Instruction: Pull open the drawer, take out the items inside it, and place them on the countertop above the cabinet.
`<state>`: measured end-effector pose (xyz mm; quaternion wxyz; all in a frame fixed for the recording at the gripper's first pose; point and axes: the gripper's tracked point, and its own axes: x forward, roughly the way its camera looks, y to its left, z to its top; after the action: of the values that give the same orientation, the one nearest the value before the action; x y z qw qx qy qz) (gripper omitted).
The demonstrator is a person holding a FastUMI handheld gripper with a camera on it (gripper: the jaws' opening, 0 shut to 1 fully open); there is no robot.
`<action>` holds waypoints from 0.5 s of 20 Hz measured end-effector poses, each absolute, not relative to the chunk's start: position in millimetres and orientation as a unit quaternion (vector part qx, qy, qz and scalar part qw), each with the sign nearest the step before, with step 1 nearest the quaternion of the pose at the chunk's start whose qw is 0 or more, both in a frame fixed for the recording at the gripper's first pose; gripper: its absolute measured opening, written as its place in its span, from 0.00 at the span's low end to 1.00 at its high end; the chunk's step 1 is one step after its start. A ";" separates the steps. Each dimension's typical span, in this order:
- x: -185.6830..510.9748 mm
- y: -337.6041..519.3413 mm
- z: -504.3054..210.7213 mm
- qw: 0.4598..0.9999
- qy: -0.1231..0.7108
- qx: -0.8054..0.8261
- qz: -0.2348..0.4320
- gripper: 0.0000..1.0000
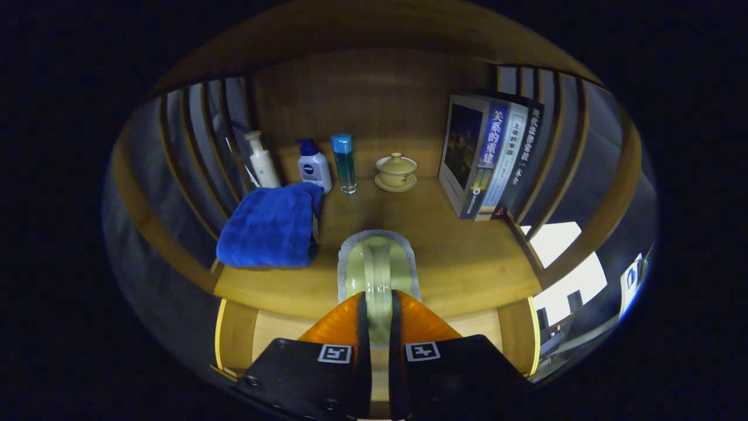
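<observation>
Nearly closed, the gripper (pixel 378 304) pinches a pale green sponge (pixel 378 266) with a grey edge between both fingers, holding it over the front of the wooden countertop (pixel 461 251), with the open drawer (pixel 274 336) below. To the left lies a folded blue towel (pixel 270 227); behind it stand a white pump bottle (pixel 262 161), a white bottle with a blue cap and a Nivea logo (pixel 314 166), and a blue-capped clear bottle (pixel 345 164). A lidded tea cup on a saucer (pixel 396 172) sits beside them, and books (pixel 491 158) with Chinese titles on their spines lean at the right.
</observation>
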<state>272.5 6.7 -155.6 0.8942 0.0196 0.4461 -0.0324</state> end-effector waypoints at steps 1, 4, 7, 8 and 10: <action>283.8 6.5 -160.5 0.892 0.451 0.015 -0.036 0.20; 302.1 4.4 -183.1 0.885 0.464 0.017 -0.043 0.20; 309.6 10.4 -205.0 0.875 0.481 0.033 -0.039 0.20; 316.3 7.5 -205.7 0.880 0.473 0.031 -0.042 0.20; 317.8 7.7 -205.6 0.880 0.473 0.023 -0.038 0.20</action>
<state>317.8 7.7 -205.6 0.8799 0.0231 0.4730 -0.0381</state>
